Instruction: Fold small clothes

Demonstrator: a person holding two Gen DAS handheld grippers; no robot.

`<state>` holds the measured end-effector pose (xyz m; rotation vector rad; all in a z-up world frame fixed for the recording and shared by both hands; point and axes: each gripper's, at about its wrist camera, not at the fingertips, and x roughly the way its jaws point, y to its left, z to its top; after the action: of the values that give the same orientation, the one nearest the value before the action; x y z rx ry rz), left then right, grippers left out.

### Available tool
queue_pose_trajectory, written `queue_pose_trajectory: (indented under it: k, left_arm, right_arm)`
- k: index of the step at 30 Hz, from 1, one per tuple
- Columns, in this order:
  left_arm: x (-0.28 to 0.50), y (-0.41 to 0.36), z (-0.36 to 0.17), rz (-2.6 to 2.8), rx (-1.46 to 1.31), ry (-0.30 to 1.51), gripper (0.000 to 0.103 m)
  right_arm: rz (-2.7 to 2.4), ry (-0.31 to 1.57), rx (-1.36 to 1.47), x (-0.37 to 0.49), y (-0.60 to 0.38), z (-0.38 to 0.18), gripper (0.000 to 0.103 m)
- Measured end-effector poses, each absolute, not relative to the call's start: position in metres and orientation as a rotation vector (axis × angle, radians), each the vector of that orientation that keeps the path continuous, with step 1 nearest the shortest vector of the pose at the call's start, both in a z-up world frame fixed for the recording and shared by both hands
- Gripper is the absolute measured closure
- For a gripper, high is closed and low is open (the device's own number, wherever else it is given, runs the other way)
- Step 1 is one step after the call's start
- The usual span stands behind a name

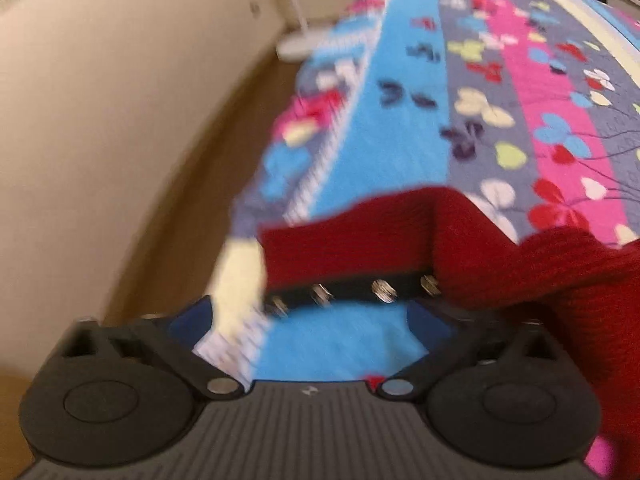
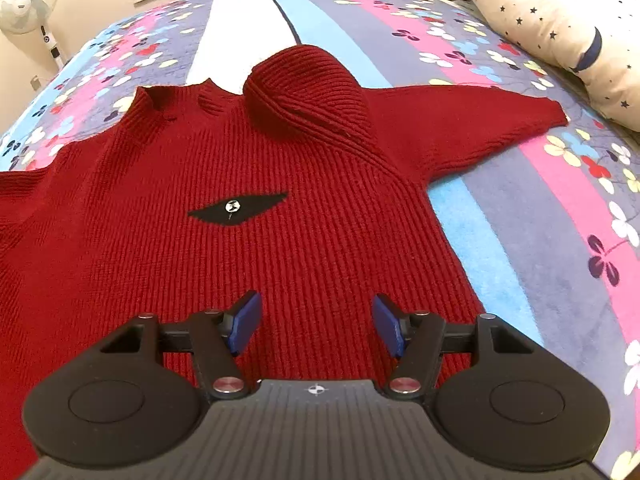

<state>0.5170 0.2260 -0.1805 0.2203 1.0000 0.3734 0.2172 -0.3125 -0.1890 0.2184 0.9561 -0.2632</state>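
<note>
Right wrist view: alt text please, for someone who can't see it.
A red knit sweater lies spread flat on a floral striped bedspread, one sleeve out to the right. The right gripper hovers open over its lower body. A star-print pillow sits upper right.

no readable words or numbers anywhere. only signs: small round white emblem, quartered like pinwheel, on ribbed grey claw housing point(image 2: 316, 390); same mark, blurred, on other claw housing point(image 1: 310, 391); similar round emblem on silver button point(image 2: 232, 206) in black patch point(image 2: 240, 210) of red sweater point(image 2: 200, 160).
</note>
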Motion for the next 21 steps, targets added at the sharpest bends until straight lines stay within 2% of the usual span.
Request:
queue_pose_trajectory:
  k: [4,11,14,15,18,21]
  left_arm:
    - [0.515,0.238,-0.198,0.316,0.298,0.978,0.0]
    - [0.527,0.216,-0.235,0.177,0.636,0.865,0.0]
    - [0.54,0.222,-0.241,0.156,0.609,0.903,0.0]
    - [0.542,0.227,-0.24,0.151,0.575,0.907,0.006]
    - [0.544,0.237,-0.227,0.079,0.434,0.958,0.096]
    - [0.537,0.25,-0.199,0.107,0.344,0.968,0.097]
  right_arm:
    - [-0.272,0.967,0.219,0.209,-0.309,-0.187,0.039]
    - [-0.279,1.028,0.175,0.205,-0.293,-0.194,0.039]
    - [-0.272,1.024,0.15,0.209,-0.283,-0.191,0.039]
    - [-0.268,1.019,0.143,0.21,-0.279,-0.19,0.038]
    - [-0.254,1.026,0.13,0.214,-0.271,-0.189,0.038]
    - [-0.244,1.023,0.11,0.219,-0.263,-0.187,0.038]
